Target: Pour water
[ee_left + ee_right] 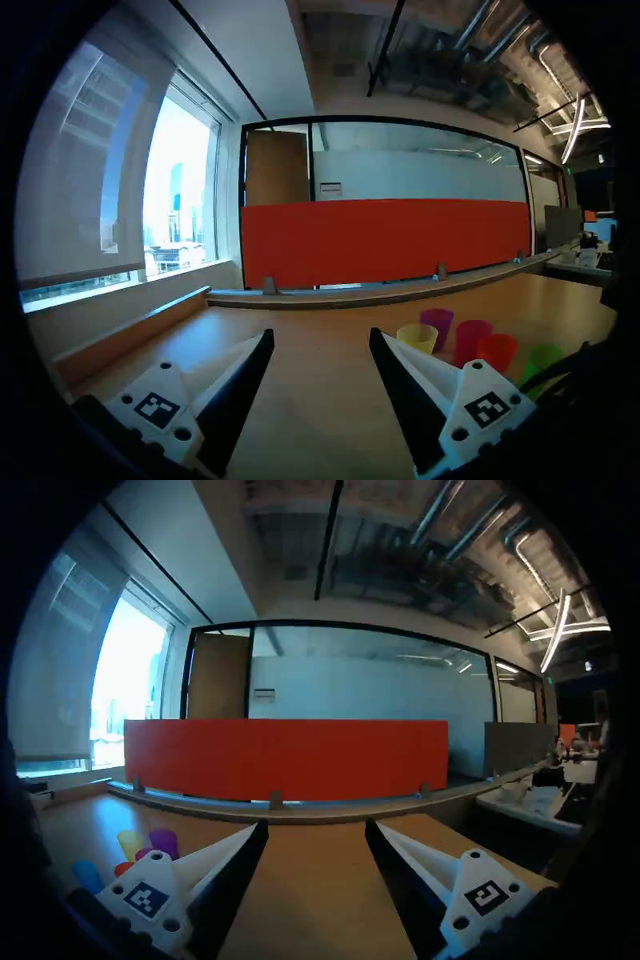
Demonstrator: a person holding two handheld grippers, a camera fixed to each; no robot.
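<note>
Both cameras sat low, close over the worktop, and faced the orange wall across it. Both saw the cups, on the right in the left gripper view and on the left in the right gripper view.

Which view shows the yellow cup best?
The left gripper view: the yellow cup is larger and mostly unhidden. The right gripper view shows it smaller and dimmer, low at the left.
</note>
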